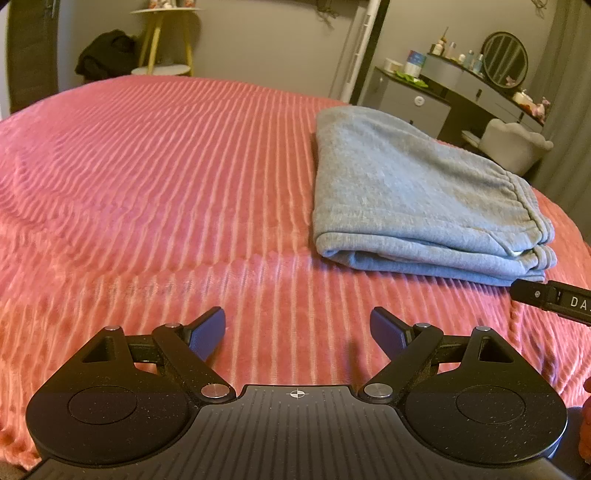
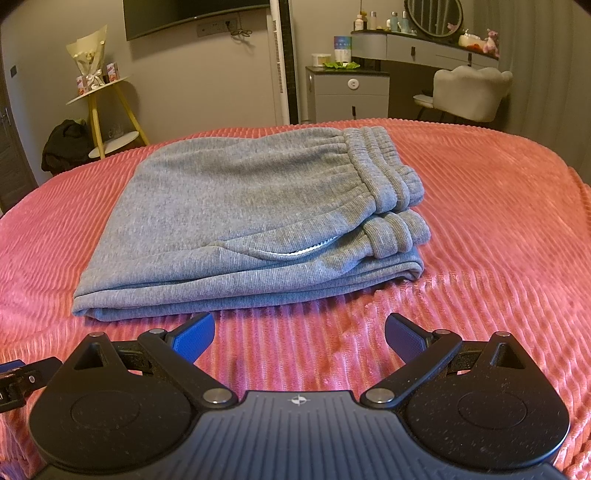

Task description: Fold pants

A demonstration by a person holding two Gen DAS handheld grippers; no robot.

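Grey sweatpants [image 2: 236,214] lie folded into a thick rectangle on the pink ribbed bedspread [image 2: 480,229], the elastic waistband and cuffs stacked at the right end. In the left wrist view the same pants [image 1: 413,199] sit ahead and to the right. My left gripper [image 1: 297,330] is open over bare bedspread, left of the pants, with nothing between its blue pads. My right gripper [image 2: 299,338] is open too, just in front of the folded edge and apart from it. A black part of the right gripper [image 1: 550,301] shows at the right edge of the left wrist view.
Beyond the bed stand a yellow-legged side table [image 2: 98,110], a dark bag [image 2: 64,146] on the floor, a grey cabinet [image 2: 351,94], a vanity desk with a round mirror [image 2: 434,16] and a pale chair [image 2: 469,92]. Open bedspread [image 1: 147,177] stretches left of the pants.
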